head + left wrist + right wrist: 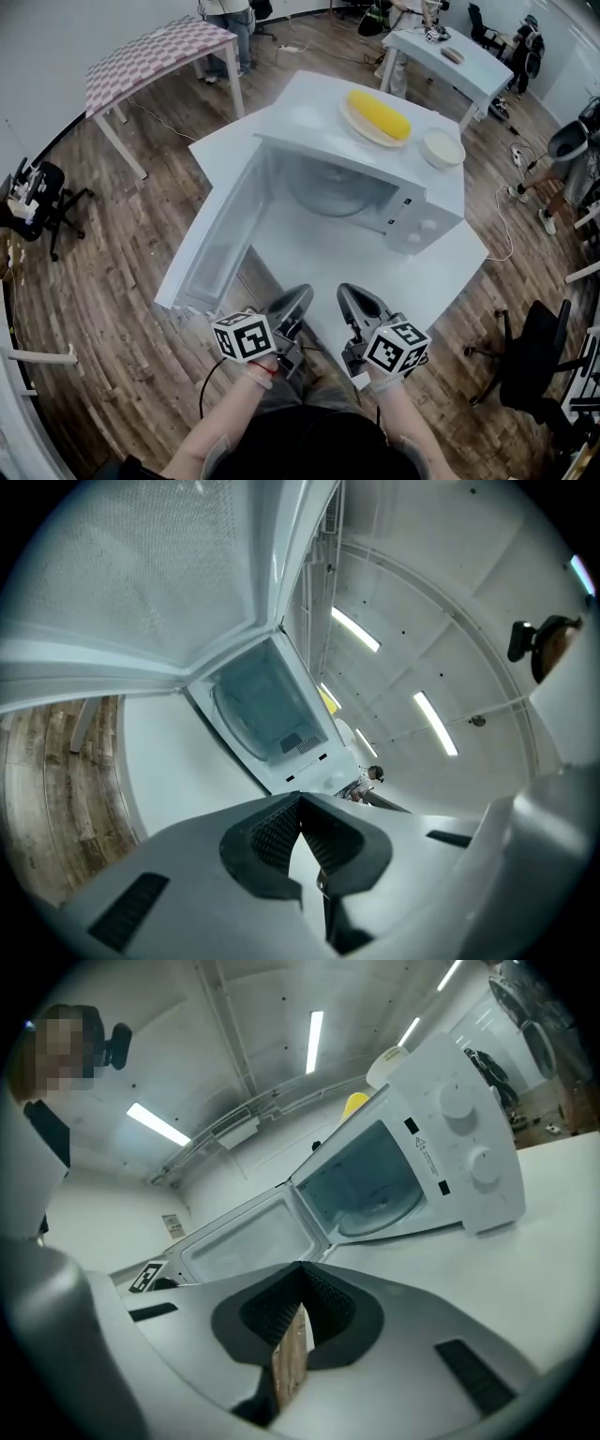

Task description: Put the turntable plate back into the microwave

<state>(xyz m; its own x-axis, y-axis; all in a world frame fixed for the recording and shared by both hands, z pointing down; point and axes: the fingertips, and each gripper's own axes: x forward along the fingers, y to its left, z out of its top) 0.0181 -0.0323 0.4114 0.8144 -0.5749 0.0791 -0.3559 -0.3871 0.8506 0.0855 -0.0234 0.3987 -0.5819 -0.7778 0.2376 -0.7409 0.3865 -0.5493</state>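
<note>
Both grippers hang at the near edge of the white table (375, 277), side by side and apart from each other, and each has its jaws pressed together with nothing between them. The left gripper (298, 300) and the right gripper (351, 296) point toward the microwave (417, 223), which sits in the middle of the table with its door (220, 234) swung wide open toward the table's left edge. The turntable plate (328, 195) lies flat on the floor of the oven's cavity, well apart from both grippers and touched by neither. From the right gripper view the plate shows as a round glass disc low inside the open cavity, above and to the right of the closed jaw tips; from the left gripper view it is a faint curve behind the opening, above the jaw tips. On the microwave's roof rest a dish (361, 129) carrying a yellow corn cob (379, 113) and, just beside it toward the table's right edge, a small white bowl (441, 148).
</note>
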